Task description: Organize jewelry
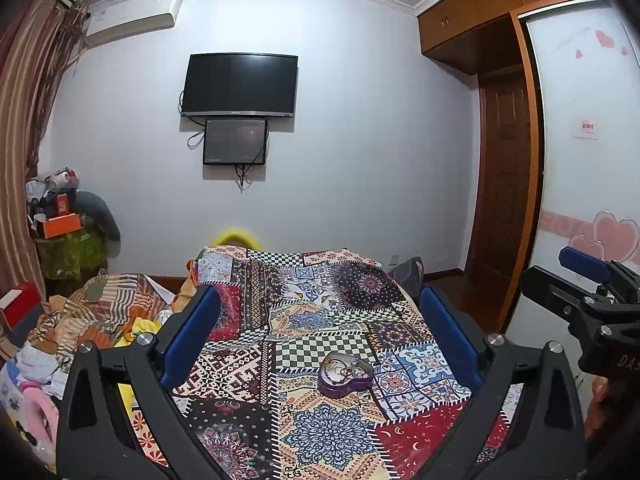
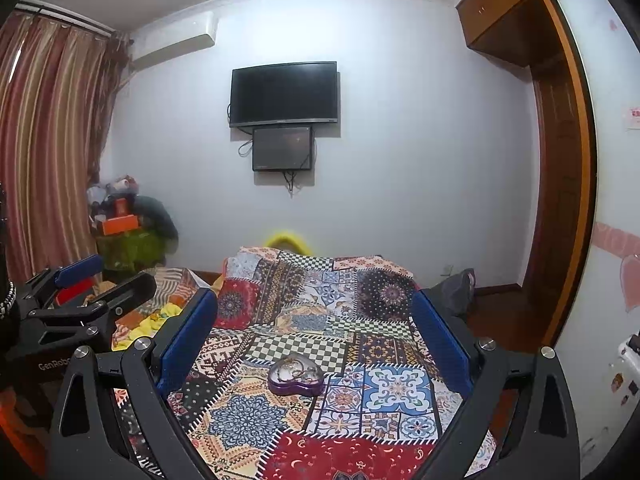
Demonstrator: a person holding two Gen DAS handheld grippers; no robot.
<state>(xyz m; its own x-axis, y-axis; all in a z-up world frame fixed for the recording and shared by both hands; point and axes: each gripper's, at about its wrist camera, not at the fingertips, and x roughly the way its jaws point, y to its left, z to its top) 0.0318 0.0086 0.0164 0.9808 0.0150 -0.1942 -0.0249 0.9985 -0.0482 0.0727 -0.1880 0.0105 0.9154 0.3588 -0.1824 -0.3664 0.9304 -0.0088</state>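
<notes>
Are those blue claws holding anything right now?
No. The left gripper and right gripper are open and empty; the heart-shaped jewelry box sits untouched on the patchwork cloth.

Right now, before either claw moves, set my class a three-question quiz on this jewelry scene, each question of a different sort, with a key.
1. True or false: the purple heart-shaped box lies on the patchwork bedspread with its jewelry showing.
2. Multiple choice: how do the left claw and the right claw stand? A) both open, holding nothing B) both shut on the box C) one open, one shut
3. Fill in: beneath the wall-mounted TV hangs a smaller dark ____.

Key: 1 true; 2 A; 3 screen.
</notes>
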